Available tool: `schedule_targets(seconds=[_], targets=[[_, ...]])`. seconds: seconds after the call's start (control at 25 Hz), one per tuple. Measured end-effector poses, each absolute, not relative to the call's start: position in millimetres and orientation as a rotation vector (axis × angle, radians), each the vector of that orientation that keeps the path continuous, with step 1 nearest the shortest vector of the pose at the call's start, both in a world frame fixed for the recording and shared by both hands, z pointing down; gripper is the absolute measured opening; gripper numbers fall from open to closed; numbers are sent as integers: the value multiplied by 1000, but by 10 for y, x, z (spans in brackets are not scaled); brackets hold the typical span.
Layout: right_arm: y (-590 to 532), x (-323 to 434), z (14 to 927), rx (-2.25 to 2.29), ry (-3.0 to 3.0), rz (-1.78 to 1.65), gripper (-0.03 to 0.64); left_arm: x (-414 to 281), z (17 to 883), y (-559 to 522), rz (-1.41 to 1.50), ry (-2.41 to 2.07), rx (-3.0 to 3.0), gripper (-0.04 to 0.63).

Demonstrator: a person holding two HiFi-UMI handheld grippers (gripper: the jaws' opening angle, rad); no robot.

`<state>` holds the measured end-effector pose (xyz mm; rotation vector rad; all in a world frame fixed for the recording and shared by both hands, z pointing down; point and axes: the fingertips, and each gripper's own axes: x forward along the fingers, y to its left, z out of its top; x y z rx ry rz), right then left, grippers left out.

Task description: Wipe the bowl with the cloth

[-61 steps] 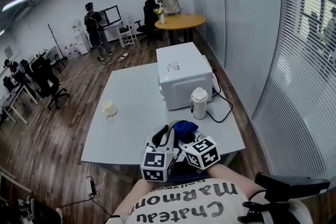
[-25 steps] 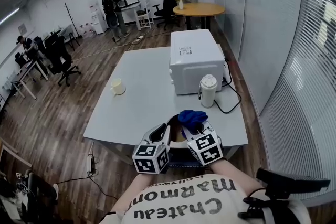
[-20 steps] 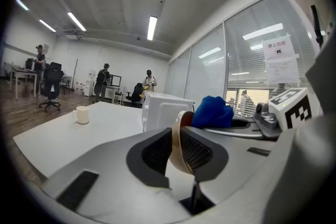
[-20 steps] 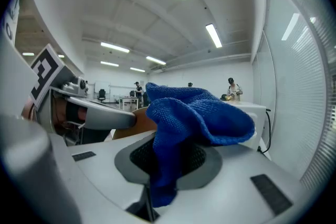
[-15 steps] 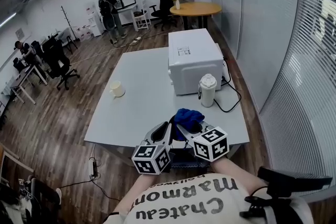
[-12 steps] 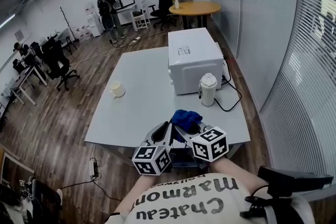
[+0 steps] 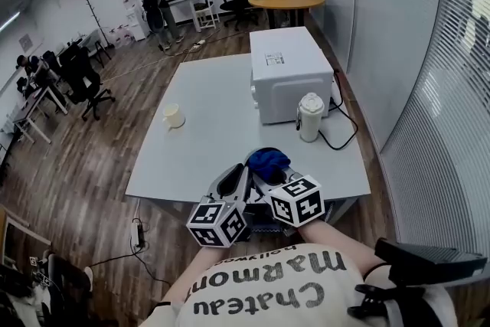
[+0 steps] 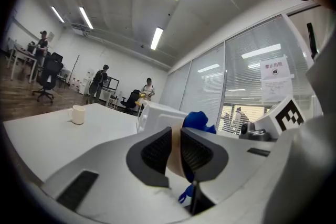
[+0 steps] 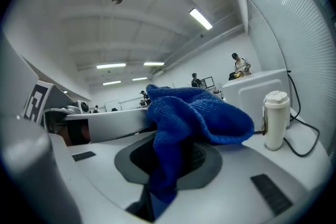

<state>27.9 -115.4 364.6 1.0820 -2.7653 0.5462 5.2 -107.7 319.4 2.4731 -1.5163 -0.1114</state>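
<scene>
Both grippers are held together over the table's near edge. My left gripper point(image 7: 243, 177) is shut on the rim of a cream bowl point(image 8: 174, 157), which stands upright between its pads. In the head view the grippers hide the bowl almost fully. My right gripper point(image 7: 265, 171) is shut on a bunched blue cloth point(image 7: 268, 160). The cloth point(image 9: 190, 113) spills over the jaws and lies against the left gripper's point(image 9: 105, 124) side. From the left gripper view the cloth point(image 8: 197, 120) shows just behind the bowl's rim.
On the grey table point(image 7: 207, 135) stand a white microwave-like box point(image 7: 289, 73), a white flask point(image 7: 310, 117) with a black cable point(image 7: 342, 135) beside it, and a cream mug point(image 7: 174, 116) at the left. A glass wall with blinds runs along the right. People and chairs are far behind.
The right gripper has rolled and slid sideways with the cloth against the bowl. The left gripper has lifted slightly with the bowl still in its jaws.
</scene>
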Motion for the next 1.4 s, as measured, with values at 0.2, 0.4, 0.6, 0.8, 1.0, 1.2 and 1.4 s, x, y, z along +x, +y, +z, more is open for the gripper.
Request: schedule_targets(seconds=[0.2,0.4,0.6,0.8,1.0,1.2,1.4], targets=[[-979,20,3531,959,-2875,592,67,-139,3124,-1096,-120,-1495,2466,55],[-956,-85,3568,935,-2834,507,67,-261,3119,-1112,-117,-1477,2452,55],[-953,-64,3699,956,-2692,239,67,-344,3113,-1122,-139,-1480,2435,55],[-1080,146,3757,1030,-2575,66,67,-304,3171,-1104,-128,-1482,2433,55],[-1165,365,3801,1070,-2531,74,67,-264,3214,-1092,-120,-1496,2415,54],[-1203,531,3767,1098,-2527,81,67,-188,3249,-1045,-101,-1491,2413,54],[-1221,632,3710,1120,-2545,66,67,-153,3245,-993,-100,-1501,2409,54]])
